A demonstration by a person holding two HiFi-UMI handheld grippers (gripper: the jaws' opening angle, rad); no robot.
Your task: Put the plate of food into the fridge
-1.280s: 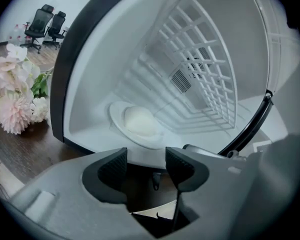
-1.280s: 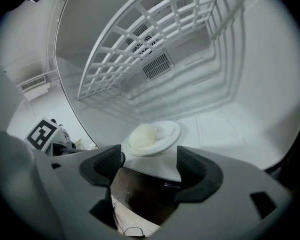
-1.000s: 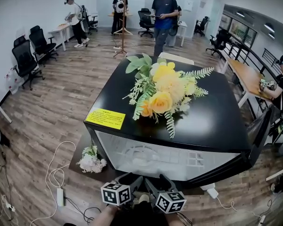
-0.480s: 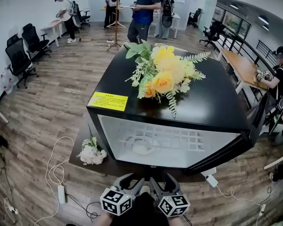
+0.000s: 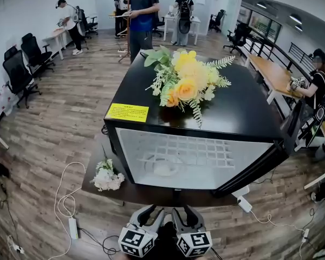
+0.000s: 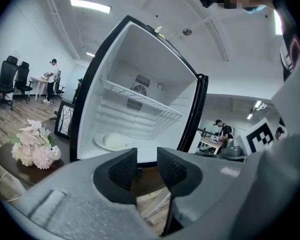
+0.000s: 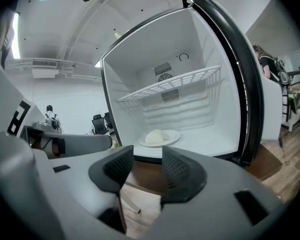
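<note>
The plate of food [image 7: 160, 136] sat on the white floor of the fridge [image 5: 244, 121], below the wire shelf [image 5: 190, 156] and towards the left side as the head view showed it. The fridge door [image 5: 260, 167] hung open on the right. A bunch of yellow flowers [image 5: 187, 85] lay on the black top, with a yellow label [image 5: 127, 112] near its front left corner. The fridge stood on a low dark desk [image 5: 97, 187], where a small bunch of white flowers [image 5: 107, 176] lay just left of it. The left tool [image 6: 147, 166] and the right tool [image 7: 147, 166] were side by side in front of the opening, clear of the fridge. Each had just been closing its jaws to a narrow gap, with nothing between them.
</note>
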